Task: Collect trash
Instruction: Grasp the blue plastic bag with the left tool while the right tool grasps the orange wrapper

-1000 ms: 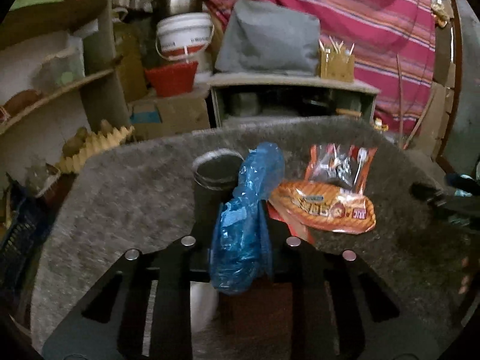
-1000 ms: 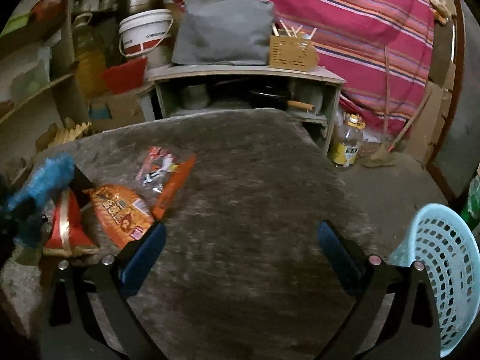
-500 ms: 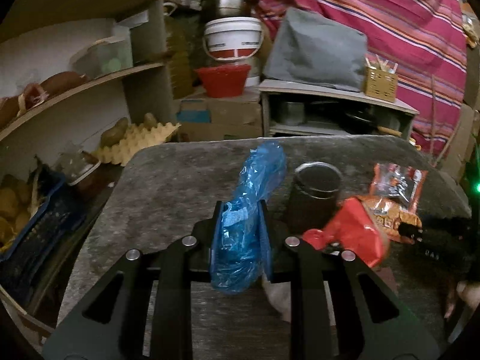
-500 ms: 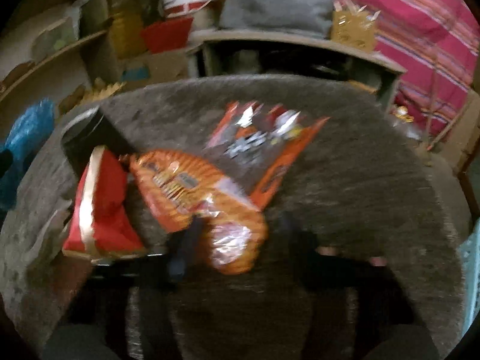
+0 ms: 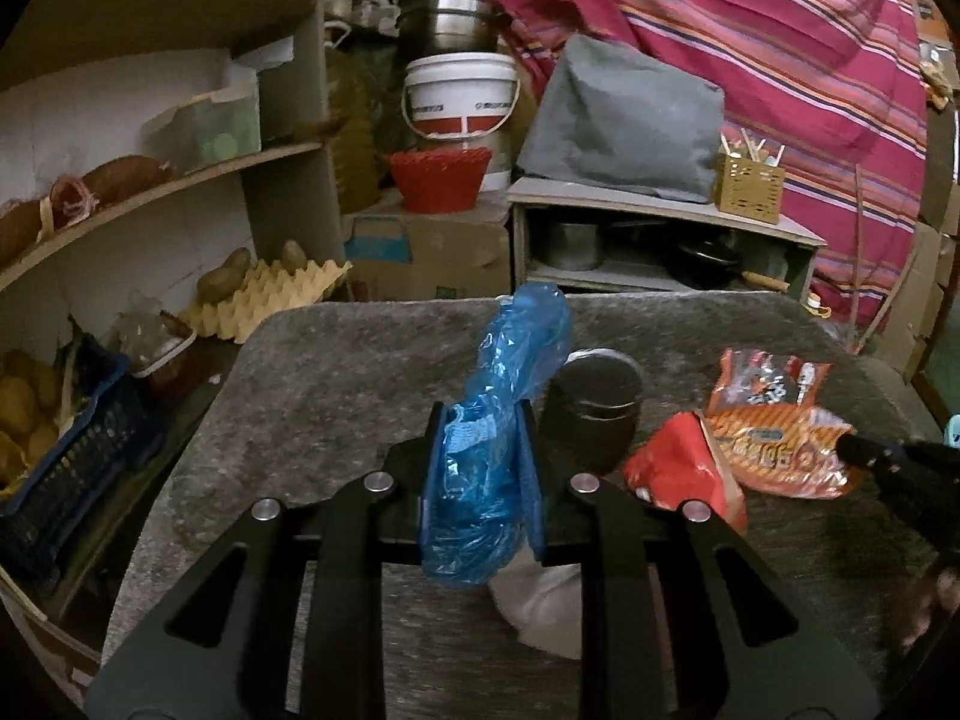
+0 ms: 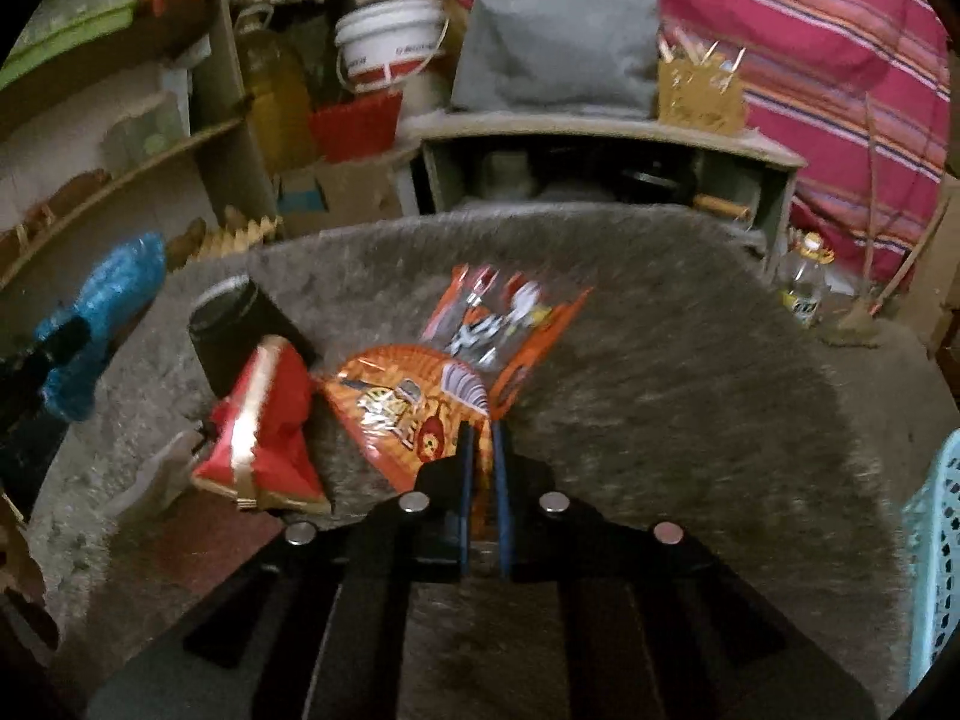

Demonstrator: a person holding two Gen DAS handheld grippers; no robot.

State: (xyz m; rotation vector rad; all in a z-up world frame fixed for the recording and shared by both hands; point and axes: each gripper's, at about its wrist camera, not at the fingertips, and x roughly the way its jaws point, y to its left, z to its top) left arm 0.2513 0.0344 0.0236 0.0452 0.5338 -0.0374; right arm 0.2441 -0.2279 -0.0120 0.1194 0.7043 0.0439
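My left gripper (image 5: 480, 456) is shut on a crumpled blue plastic bag (image 5: 498, 414) and holds it above the grey table (image 5: 336, 384); the bag also shows in the right wrist view (image 6: 96, 324). My right gripper (image 6: 483, 444) is shut on the edge of an orange snack wrapper (image 6: 408, 402) that lies on the table. Its tip shows in the left wrist view (image 5: 864, 450) at the wrapper (image 5: 774, 450). A red wrapper (image 6: 264, 432), a clear orange-edged packet (image 6: 504, 318) and a dark cup (image 6: 240, 324) lie beside it.
A light blue laundry basket (image 6: 936, 570) stands at the table's right side. White crumpled paper (image 5: 540, 600) lies under my left gripper. Shelves (image 5: 150, 192) with an egg tray (image 5: 264, 294) stand left. A low cabinet (image 5: 654, 240) stands behind the table.
My right gripper moved left onto the orange wrapper and shut on its edge. My left gripper shifted a little with the blue bag still in it.
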